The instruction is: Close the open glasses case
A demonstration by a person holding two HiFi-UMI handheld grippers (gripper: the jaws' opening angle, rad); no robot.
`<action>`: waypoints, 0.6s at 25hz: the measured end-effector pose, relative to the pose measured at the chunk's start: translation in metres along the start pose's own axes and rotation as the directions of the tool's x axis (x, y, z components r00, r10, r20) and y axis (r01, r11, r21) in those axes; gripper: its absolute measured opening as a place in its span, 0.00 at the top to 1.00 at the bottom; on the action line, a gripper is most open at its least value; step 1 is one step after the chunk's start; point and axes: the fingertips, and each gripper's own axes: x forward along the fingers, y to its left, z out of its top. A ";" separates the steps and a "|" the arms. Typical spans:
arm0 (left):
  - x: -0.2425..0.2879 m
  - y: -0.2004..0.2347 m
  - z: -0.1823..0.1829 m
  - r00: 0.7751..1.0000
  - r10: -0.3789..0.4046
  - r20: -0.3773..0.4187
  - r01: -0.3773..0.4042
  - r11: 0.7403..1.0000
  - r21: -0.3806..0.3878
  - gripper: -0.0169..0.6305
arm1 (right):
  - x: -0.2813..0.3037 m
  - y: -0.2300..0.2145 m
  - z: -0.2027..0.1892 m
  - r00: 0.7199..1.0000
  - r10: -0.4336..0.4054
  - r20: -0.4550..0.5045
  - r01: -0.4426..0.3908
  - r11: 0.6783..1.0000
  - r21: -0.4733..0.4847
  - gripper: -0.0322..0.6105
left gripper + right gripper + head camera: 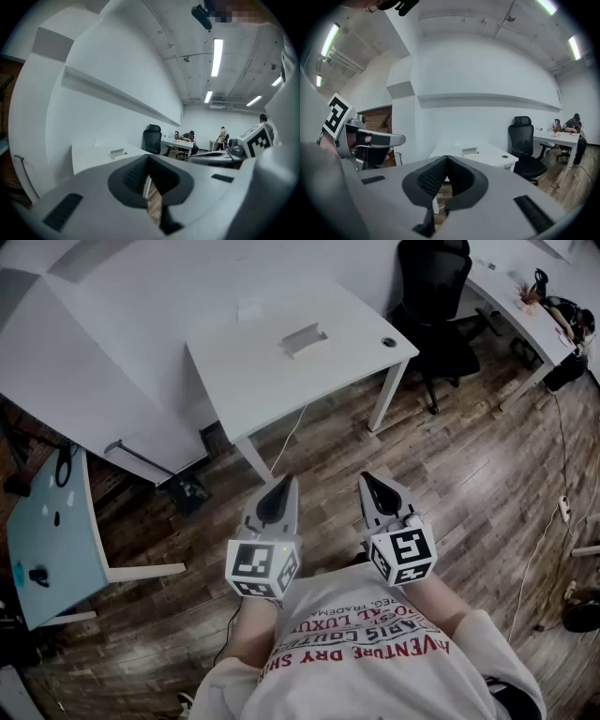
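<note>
The glasses case (305,338) is a small pale grey box lying near the middle of a white table (253,371), far in front of me. It also shows small in the left gripper view (117,152) and the right gripper view (470,151); its lid is too small to make out. My left gripper (281,486) and right gripper (372,482) are held side by side close to my chest, well short of the table, above the wooden floor. Both have their jaws shut tip to tip with nothing between them (149,161) (446,161).
A small dark round object (389,341) lies at the table's right corner. A black office chair (433,306) stands right of the table, with a long white desk (525,306) beyond it. A pale blue side table (47,540) stands at my left. Cables (548,531) trail on the floor.
</note>
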 end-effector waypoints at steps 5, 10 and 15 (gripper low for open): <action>0.006 0.003 -0.004 1.000 -0.003 -0.006 0.003 1.000 -0.010 0.98 | 0.004 -0.004 -0.006 1.000 -0.005 -0.010 0.005 1.000 0.003 0.93; 0.009 0.003 -0.006 1.000 -0.019 -0.007 0.019 1.000 -0.013 0.98 | 0.007 -0.005 -0.007 1.000 -0.018 -0.010 0.018 1.000 0.023 0.93; 0.006 0.011 -0.010 1.000 -0.020 -0.013 0.019 0.999 -0.030 0.98 | 0.012 -0.005 -0.012 0.999 -0.032 -0.028 0.034 0.996 0.086 0.93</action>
